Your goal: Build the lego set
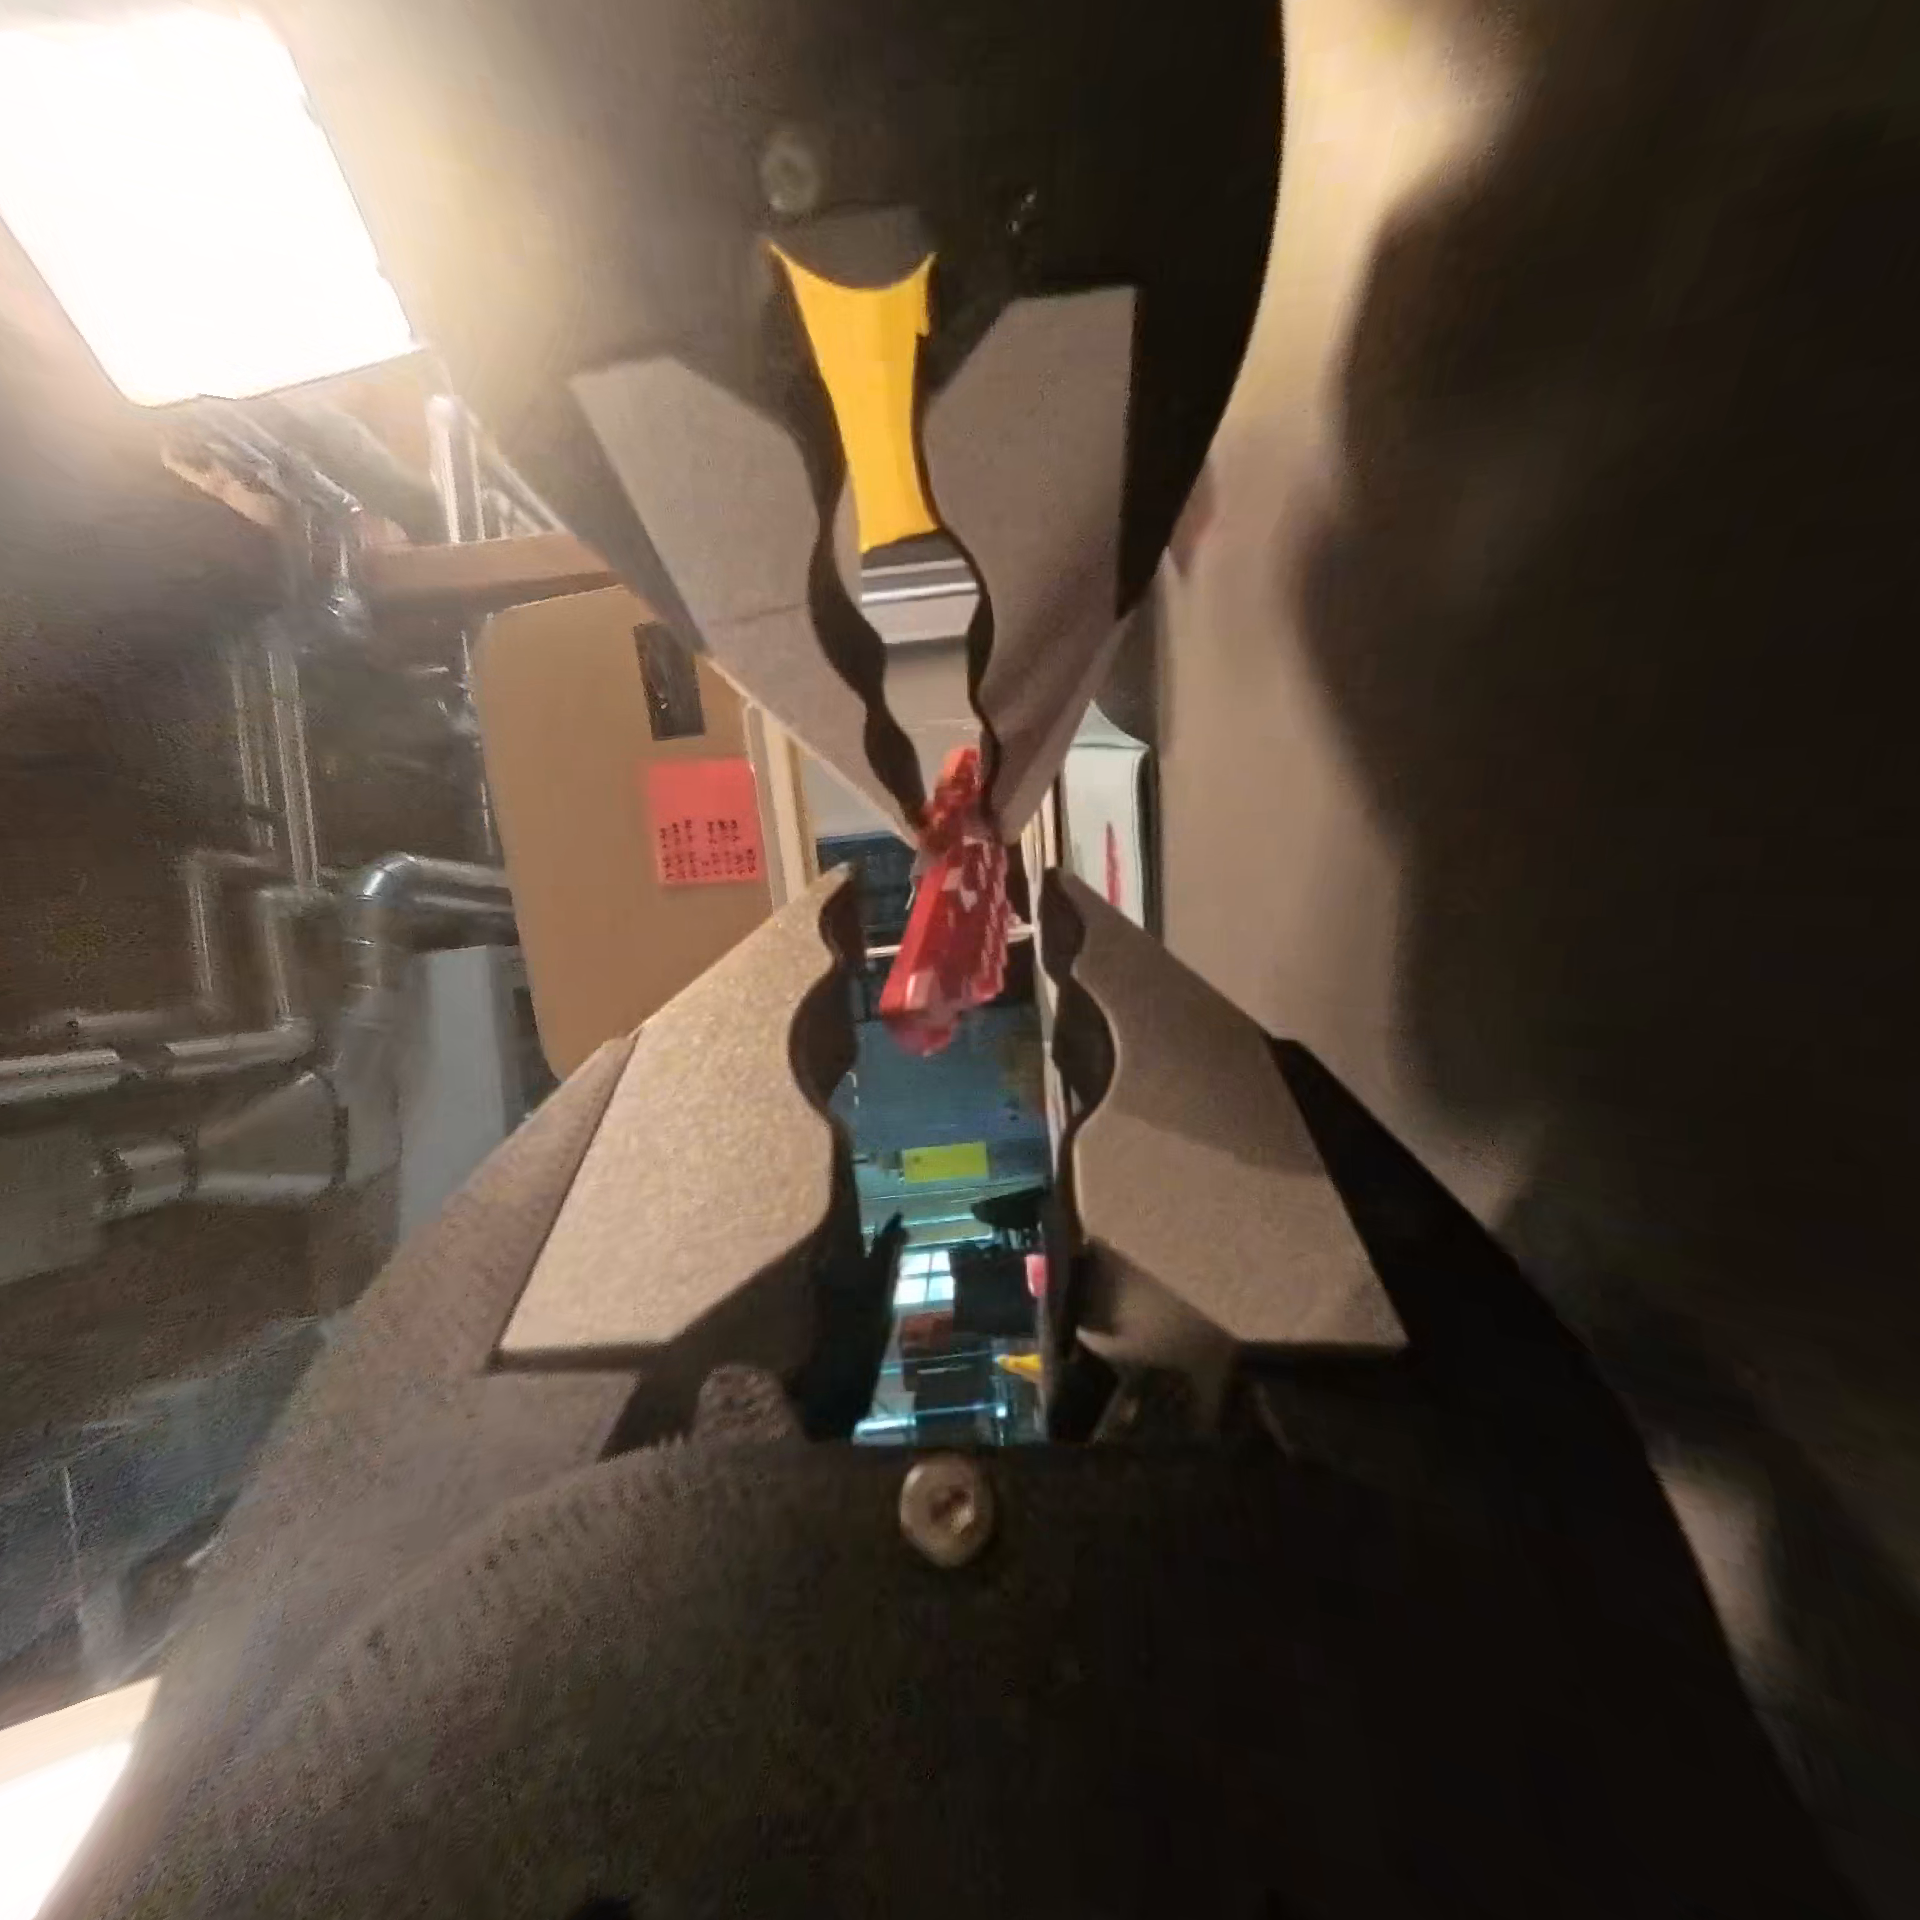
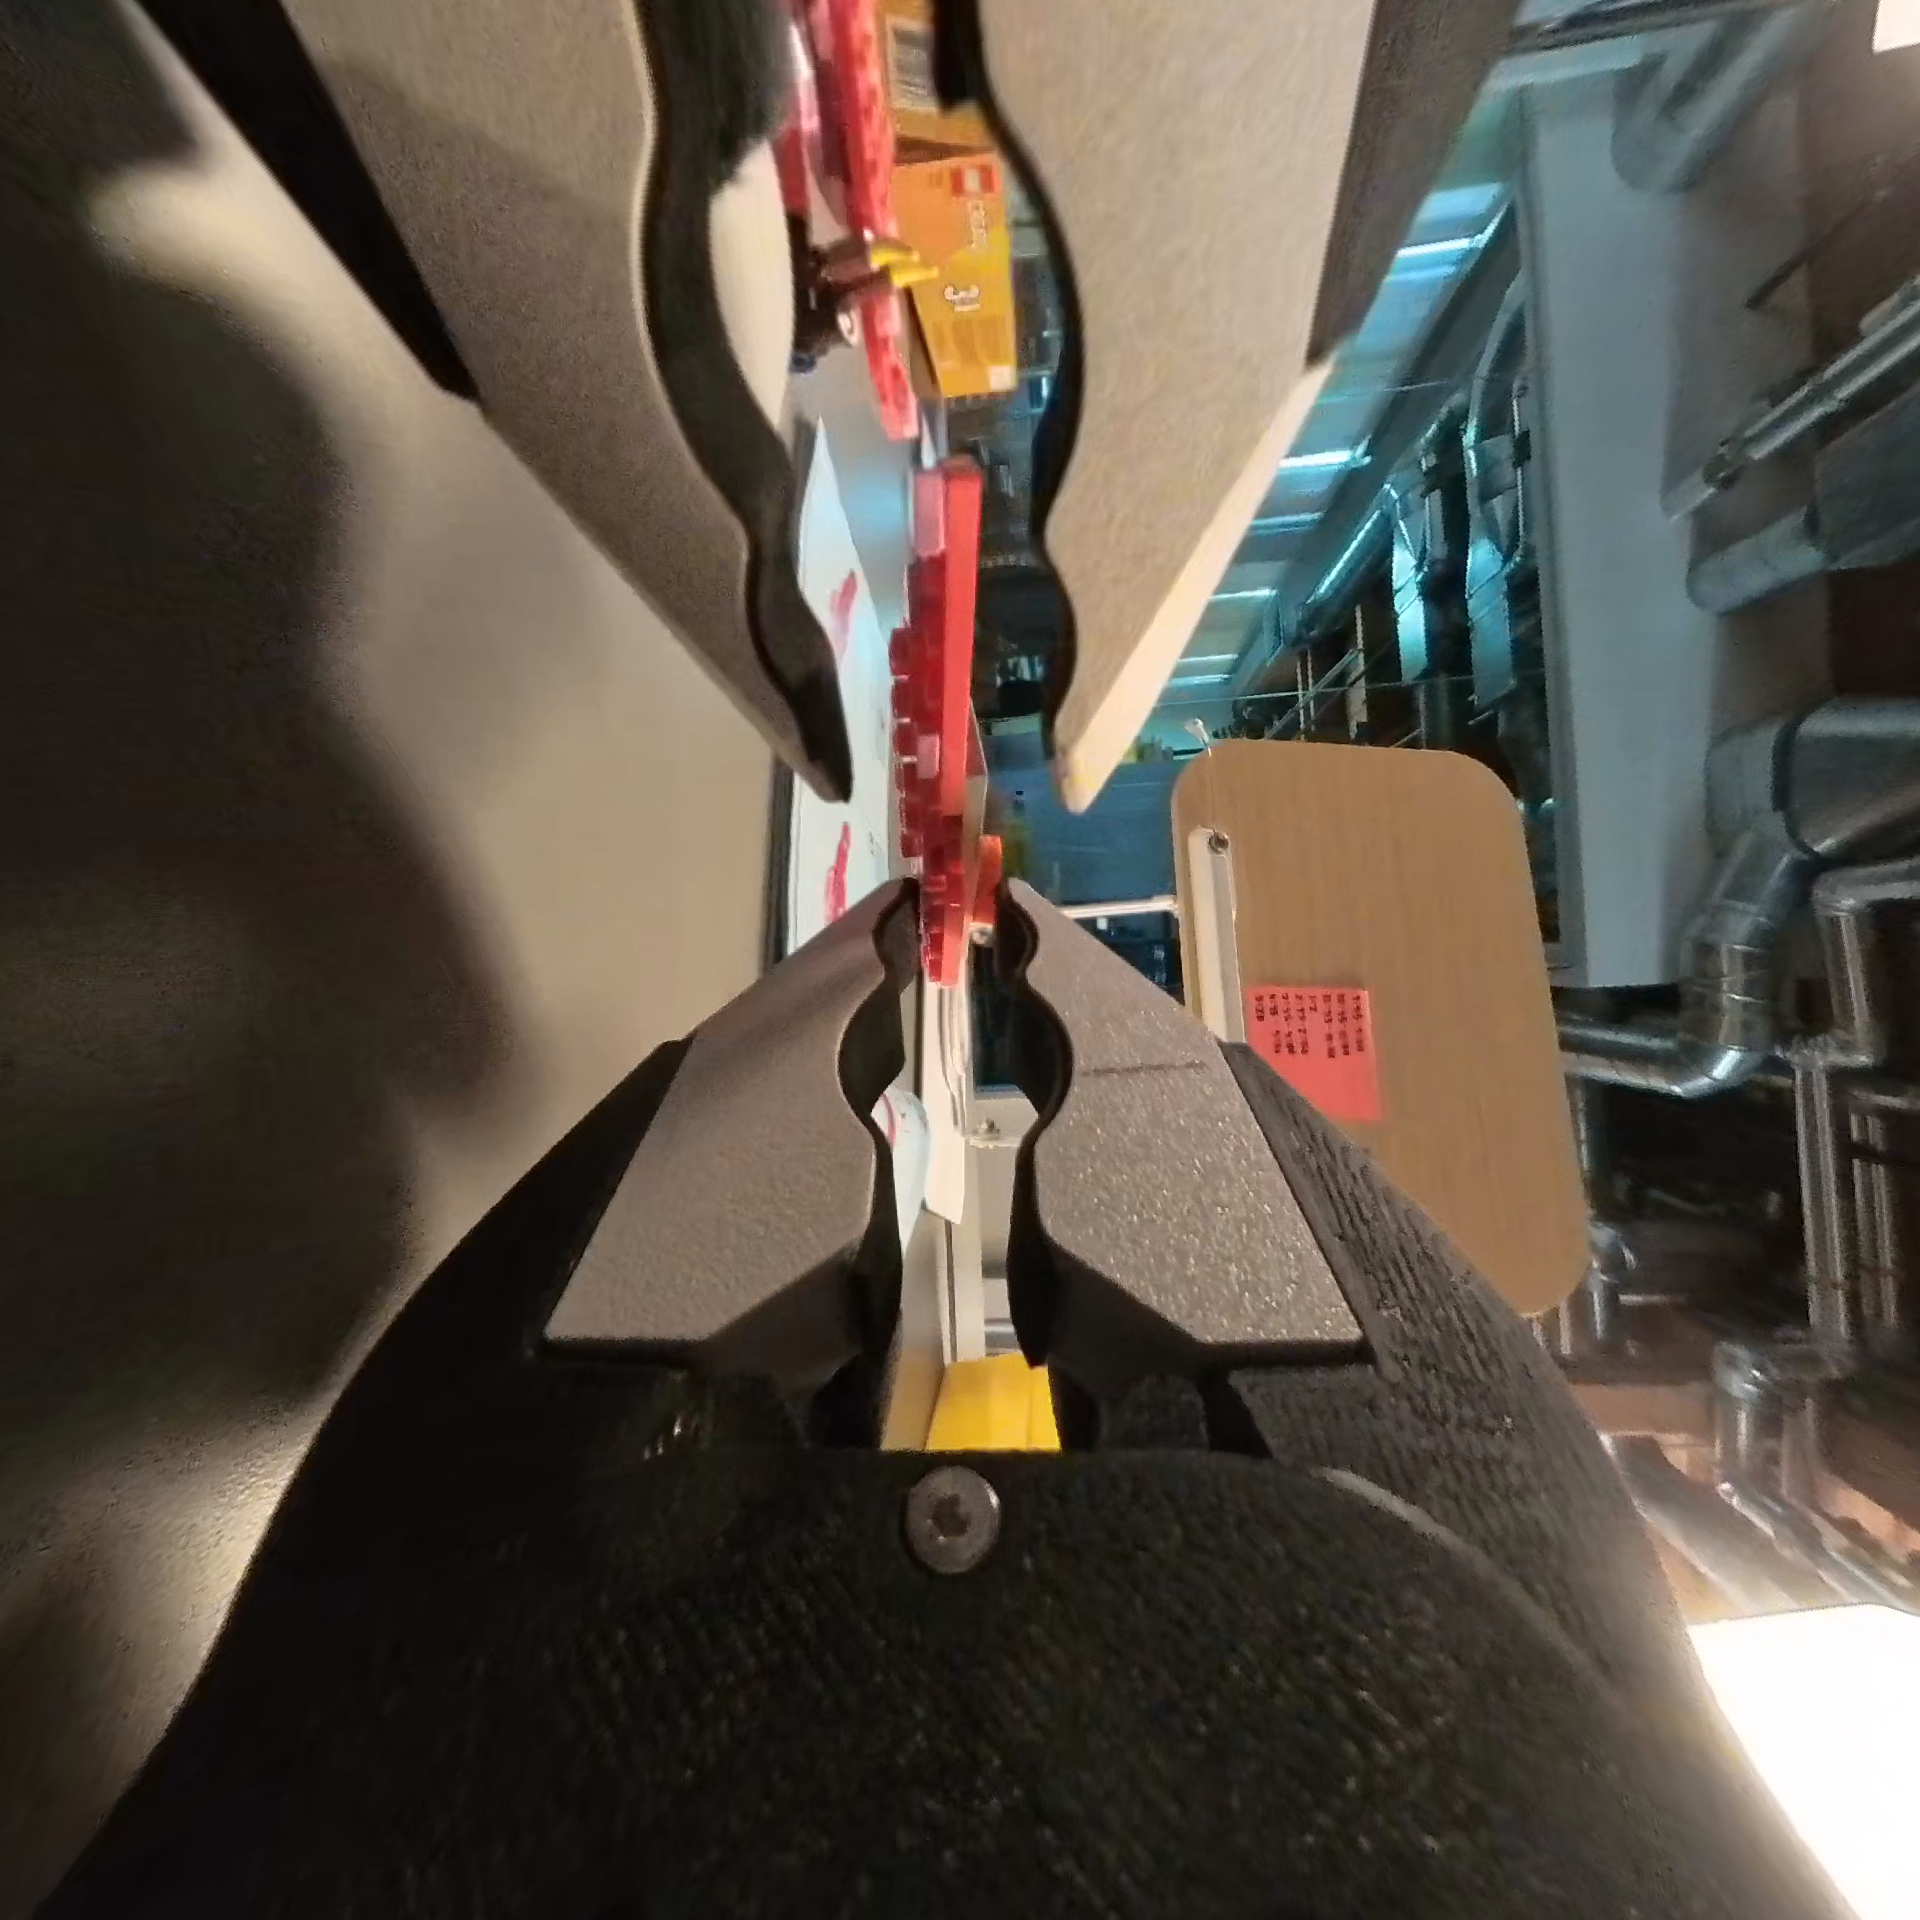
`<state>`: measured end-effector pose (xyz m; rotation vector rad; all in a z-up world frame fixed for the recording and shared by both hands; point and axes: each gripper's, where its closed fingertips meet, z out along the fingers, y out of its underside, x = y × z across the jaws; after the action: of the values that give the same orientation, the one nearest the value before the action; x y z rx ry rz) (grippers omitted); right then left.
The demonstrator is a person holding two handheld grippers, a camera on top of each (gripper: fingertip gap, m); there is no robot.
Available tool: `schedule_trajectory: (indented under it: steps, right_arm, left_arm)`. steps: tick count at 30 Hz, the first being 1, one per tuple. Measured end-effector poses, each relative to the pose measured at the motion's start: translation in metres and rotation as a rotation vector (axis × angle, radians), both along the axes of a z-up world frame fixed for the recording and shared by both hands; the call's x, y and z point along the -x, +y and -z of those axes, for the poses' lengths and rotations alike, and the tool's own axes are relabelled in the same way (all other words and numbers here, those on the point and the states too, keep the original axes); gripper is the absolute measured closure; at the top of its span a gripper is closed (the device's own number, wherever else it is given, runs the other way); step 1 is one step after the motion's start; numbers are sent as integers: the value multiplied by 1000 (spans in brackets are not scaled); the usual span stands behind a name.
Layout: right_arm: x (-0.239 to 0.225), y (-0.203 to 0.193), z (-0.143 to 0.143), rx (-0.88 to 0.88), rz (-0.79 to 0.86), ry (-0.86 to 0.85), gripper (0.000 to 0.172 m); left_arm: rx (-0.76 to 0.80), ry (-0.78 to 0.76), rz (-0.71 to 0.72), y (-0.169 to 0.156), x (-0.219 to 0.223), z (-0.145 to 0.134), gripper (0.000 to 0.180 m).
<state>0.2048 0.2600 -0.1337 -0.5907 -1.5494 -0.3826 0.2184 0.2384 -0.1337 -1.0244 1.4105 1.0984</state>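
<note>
My right gripper (image 2: pixel 958 899) is shut on the lower end of a red studded brick plate (image 2: pixel 940 665), seen edge-on and held in the air. A small orange-red piece (image 2: pixel 987 868) sits on the plate's back by the fingertips. In the left wrist view the right gripper (image 1: pixel 961 816) comes in from above and the plate (image 1: pixel 951 935) hangs from its tips. My left gripper (image 1: pixel 948 881) is open, its fingertips either side of the plate with a gap on each side. It shows open in the right wrist view (image 2: pixel 951 795) too.
A wooden board (image 2: pixel 1382 935) carries a pink note (image 2: pixel 1314 1049), also in the left wrist view (image 1: pixel 701 821). A yellow box (image 2: pixel 966 301), more red pieces (image 2: pixel 862 208) and white sheets (image 2: pixel 831 582) lie beyond. Metal pipes (image 1: pixel 260 935) and a bright lamp (image 1: pixel 177 208) sit at the left.
</note>
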Motion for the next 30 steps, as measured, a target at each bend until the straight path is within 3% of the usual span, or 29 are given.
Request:
schedule_trajectory:
  steps: [6, 17, 30]
  right_arm:
    - [0, -1, -2, 25, -8, 13, 160]
    - [1, -23, -6, -40, -181, 16, 160]
    - [-1, -30, -16, -25, -232, 69, 159]
  left_arm:
    - [26, -9, -9, -1, 5, -3, 168]
    - [99, -106, 212, -23, 9, -4, 170]
    - [101, -201, 265, -30, 6, -11, 171]
